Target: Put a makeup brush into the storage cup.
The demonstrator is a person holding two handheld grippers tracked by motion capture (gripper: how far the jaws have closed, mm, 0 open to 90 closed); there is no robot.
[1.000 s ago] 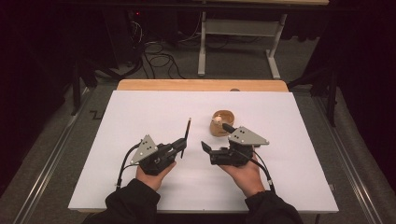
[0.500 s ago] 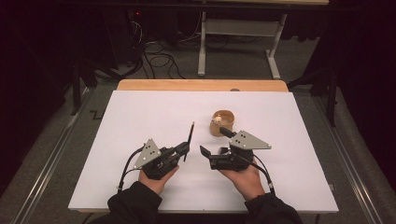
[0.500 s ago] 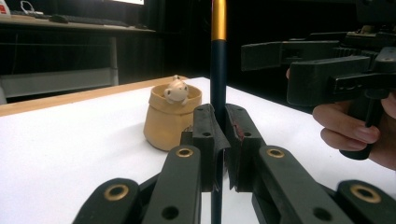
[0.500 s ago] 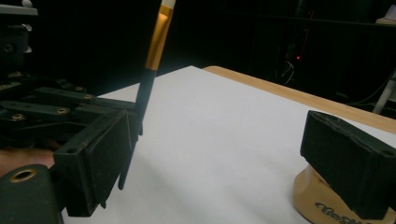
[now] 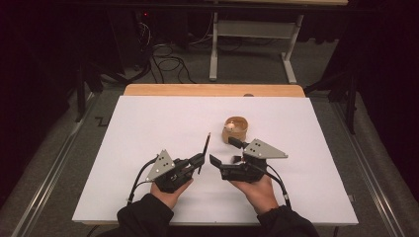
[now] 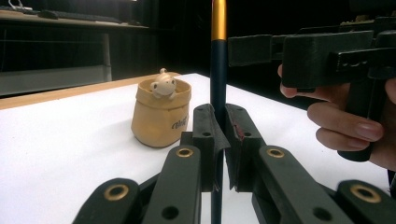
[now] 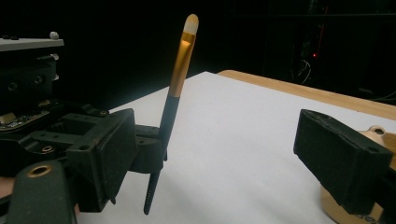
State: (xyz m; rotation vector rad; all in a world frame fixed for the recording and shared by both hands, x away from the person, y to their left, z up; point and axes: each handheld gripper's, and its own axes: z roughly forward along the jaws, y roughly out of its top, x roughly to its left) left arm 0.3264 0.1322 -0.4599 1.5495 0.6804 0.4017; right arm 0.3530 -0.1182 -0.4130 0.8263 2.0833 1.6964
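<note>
A slim brush with a dark handle, gold ferrule and pale tip stands nearly upright, and my left gripper is shut on its handle. My right gripper faces it from the right, open. Its jaws have just been closing a little. In the right gripper view the brush stands in the gap of my right gripper, slightly ahead of the pads, and neither pad touches it. A small tan pot holding a cream figure stands just beyond the grippers.
The white sheet covers the table, with a wooden edge at the far side. Beyond the table are cables and a metal frame on the dark floor. The tan pot is close to my right gripper's right jaw.
My left gripper has drifted slightly toward the near edge with the brush, whose tip now leans a bit more to the right. The right hand has stayed about where it was.
</note>
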